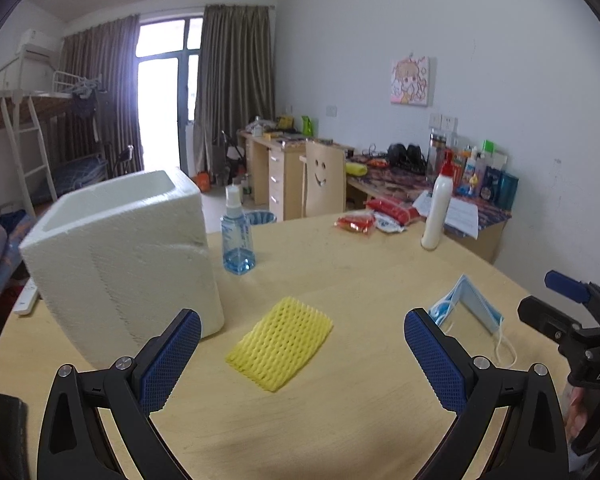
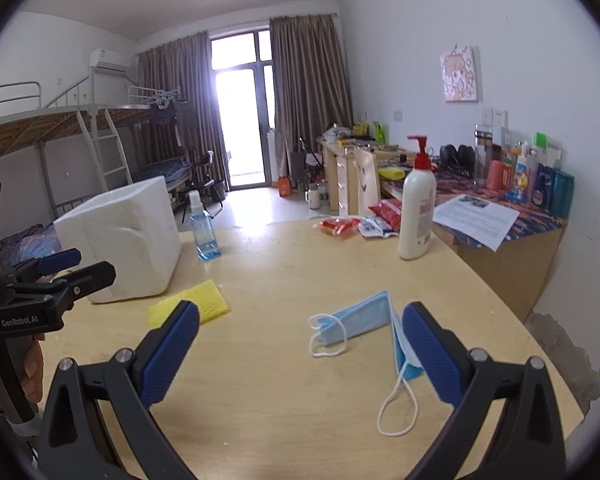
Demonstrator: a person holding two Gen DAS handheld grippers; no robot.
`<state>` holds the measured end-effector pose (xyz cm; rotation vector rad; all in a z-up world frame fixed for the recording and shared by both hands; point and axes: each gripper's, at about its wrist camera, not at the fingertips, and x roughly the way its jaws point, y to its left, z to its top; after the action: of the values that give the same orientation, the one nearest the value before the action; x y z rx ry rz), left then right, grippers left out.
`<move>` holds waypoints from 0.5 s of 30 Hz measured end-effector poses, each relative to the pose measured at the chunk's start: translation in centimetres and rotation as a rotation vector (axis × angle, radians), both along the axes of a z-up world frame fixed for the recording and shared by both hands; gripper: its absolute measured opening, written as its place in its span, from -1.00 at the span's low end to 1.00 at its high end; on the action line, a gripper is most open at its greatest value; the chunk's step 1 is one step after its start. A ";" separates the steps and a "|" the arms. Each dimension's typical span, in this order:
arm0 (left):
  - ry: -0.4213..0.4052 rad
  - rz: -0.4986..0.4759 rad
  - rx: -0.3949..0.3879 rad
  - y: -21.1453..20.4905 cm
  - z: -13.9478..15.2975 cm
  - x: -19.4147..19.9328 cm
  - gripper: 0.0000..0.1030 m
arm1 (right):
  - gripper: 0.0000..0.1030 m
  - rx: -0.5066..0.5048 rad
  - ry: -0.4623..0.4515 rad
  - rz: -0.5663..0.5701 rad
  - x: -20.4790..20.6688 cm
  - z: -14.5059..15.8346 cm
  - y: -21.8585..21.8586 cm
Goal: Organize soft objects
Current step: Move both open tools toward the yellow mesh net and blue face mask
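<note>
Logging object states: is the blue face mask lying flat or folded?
Folded: the blue face mask is bent into an L, one half lying flat on the table, the other standing up.

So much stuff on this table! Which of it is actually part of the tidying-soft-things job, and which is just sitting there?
Likely part of the job:
yellow foam net
blue face mask
white foam box, probably the container
left gripper and right gripper, both open

Just lying about:
blue spray bottle
white lotion bottle
red snack packets
</note>
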<state>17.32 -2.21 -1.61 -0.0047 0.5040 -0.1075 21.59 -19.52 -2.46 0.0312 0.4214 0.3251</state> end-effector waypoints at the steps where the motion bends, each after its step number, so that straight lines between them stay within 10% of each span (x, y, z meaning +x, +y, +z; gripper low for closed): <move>1: 0.008 -0.012 0.006 -0.1 -0.2 0.4 0.98 | 0.99 -0.001 0.007 -0.002 0.2 -0.2 -0.1; 15: 0.118 -0.043 0.048 -1.0 -2.8 5.4 0.98 | 0.99 -0.029 0.134 -0.004 3.6 -2.0 -1.0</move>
<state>22.71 -3.22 -4.37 0.0472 0.6243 -0.1372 25.19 -20.53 -4.42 0.0258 0.5588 0.3142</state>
